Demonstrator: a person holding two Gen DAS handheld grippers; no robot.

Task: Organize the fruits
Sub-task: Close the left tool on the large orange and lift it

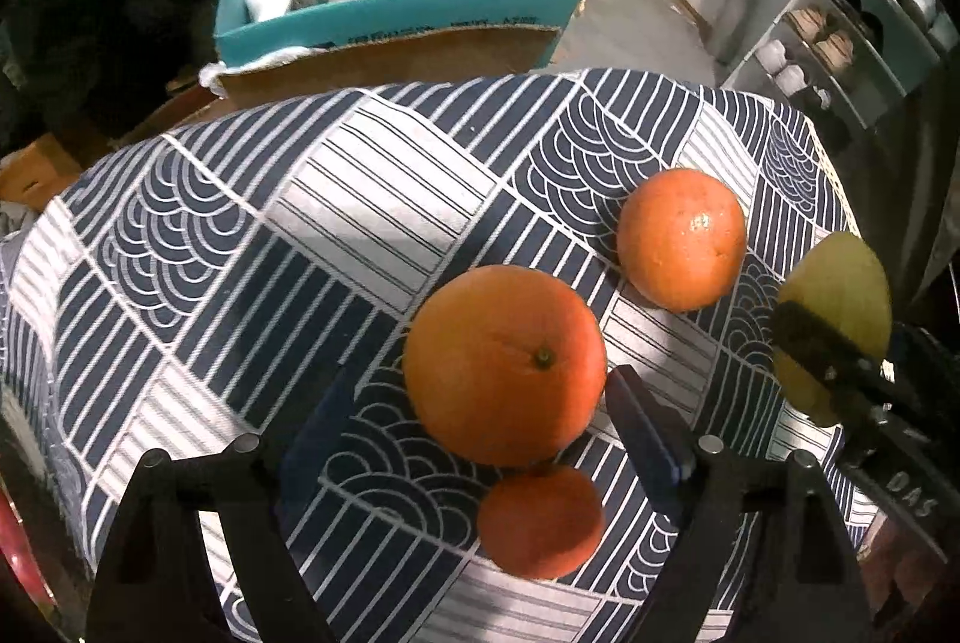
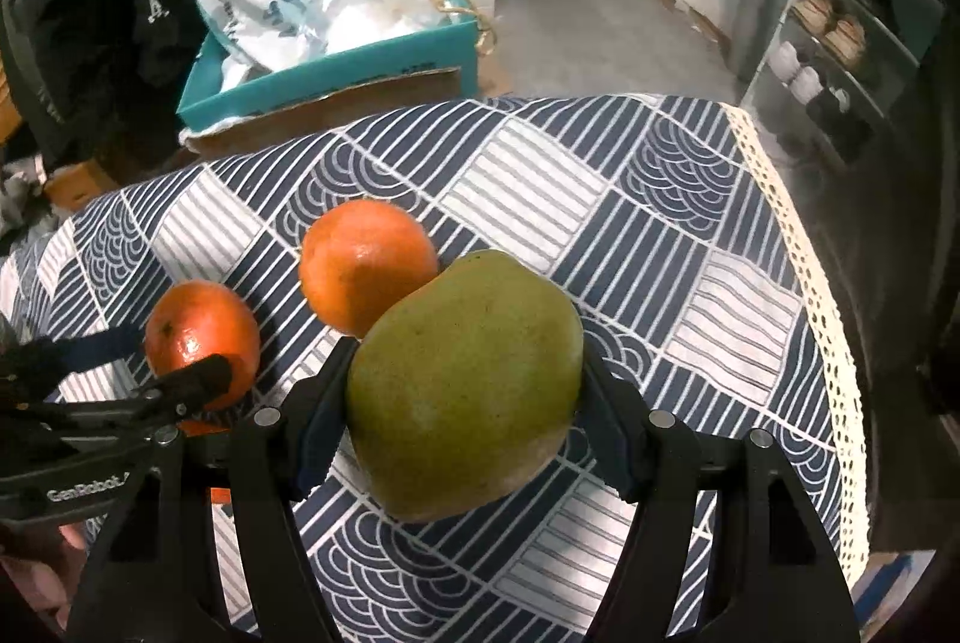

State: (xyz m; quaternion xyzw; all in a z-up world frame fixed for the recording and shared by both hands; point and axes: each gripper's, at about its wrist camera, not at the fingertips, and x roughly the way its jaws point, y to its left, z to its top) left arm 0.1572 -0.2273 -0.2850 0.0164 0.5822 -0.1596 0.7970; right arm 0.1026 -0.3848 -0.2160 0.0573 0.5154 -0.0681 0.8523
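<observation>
Right gripper is clamped on the green mango, which sits between its fingers above the patterned tablecloth, beside the far orange. Left gripper stands spread, fingers either side of the large orange without touching it. Advised: lower the mango steadily, keep it off the neighbouring oranges, release only once it rests. Left wrist view alone shows a small orange just below the large one; right wrist view alone shows the cloth's lace edge

oranges crowd near side, tablecloth bare beyond
</observation>
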